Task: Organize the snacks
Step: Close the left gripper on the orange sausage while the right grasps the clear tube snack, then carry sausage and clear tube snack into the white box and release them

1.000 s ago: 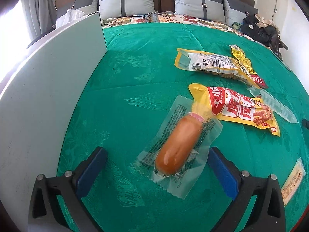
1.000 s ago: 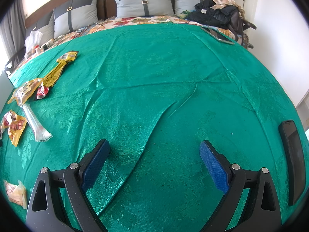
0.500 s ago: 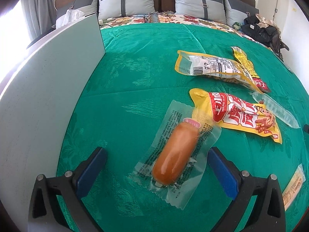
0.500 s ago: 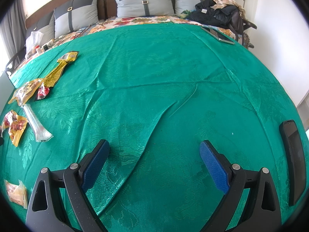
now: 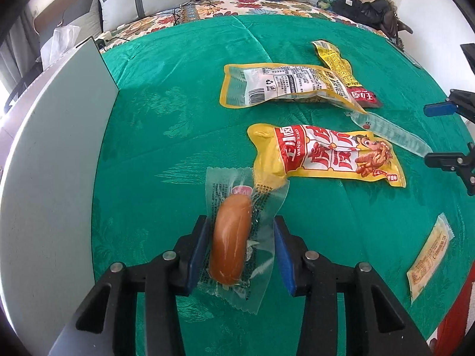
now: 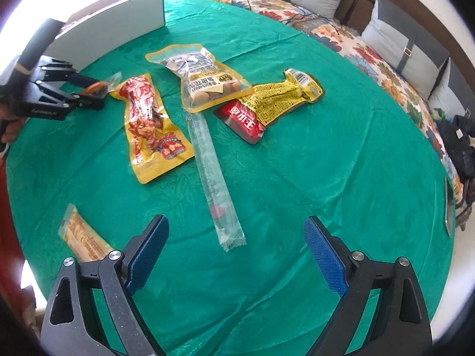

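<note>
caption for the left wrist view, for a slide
Left gripper closes around a wrapped sausage on the green cloth.

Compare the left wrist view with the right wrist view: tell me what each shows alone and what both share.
Left wrist only: the orange sausage in clear wrap seen closely between the left tongs, their pads closing on the wrap. Right wrist only: the open right tongs from behind, and peanuts through the yellow-edged pouch. Both: the green cloth, the red-and-yellow chicken-feet packet, the long clear tube packet, the pale board.
</note>
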A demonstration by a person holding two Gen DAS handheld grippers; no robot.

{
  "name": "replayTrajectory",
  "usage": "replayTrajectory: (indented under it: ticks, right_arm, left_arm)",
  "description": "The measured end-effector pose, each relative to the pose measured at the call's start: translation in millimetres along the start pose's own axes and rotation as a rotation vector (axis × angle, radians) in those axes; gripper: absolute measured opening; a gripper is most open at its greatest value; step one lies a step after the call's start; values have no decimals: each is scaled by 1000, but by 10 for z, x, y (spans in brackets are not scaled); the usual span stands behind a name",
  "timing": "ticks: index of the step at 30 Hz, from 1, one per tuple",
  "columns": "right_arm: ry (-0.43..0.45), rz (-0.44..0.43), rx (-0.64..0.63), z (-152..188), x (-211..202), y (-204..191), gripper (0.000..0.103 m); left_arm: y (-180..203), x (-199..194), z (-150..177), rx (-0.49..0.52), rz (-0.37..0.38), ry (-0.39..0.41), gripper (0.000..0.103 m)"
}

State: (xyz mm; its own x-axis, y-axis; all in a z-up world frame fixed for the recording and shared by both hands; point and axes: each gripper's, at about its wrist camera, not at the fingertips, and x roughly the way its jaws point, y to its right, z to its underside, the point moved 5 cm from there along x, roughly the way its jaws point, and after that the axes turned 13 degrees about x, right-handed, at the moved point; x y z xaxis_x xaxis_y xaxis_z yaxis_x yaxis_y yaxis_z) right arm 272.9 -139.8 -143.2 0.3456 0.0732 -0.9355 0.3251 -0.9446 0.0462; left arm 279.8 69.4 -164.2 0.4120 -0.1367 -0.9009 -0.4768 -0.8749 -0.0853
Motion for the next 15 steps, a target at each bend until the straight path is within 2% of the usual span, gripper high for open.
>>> replayTrajectory:
  ticks: [3,4,5,8,9,12,15]
  right_arm:
    - [-25,-34,52,-221,176,-75,89]
    - [-31,-42,62,-278,222,-108,81]
    - [-46,-48,73,-317,275,-133,59]
    - [-88,-63,113,-352,321,-150,29]
    - [-99,-63,115,-336,307,-159,23]
    - [-111,-125,159,-215,151,-110,19]
    - [-71,-217,280,-67,-88,50,19]
  left_arm:
    - [-18,-137,108,-59,10,46,41]
    - [-32,-178,126,-73,14,62,41]
    - [-36,-223,149,-82,13,76,41]
    - [-45,-325,196,-92,21,101,40]
    - [-54,-359,211,-100,30,111,39]
    - [-111,-474,250,-137,56,144,39]
    - [-150,-596,285,-179,84,178,39]
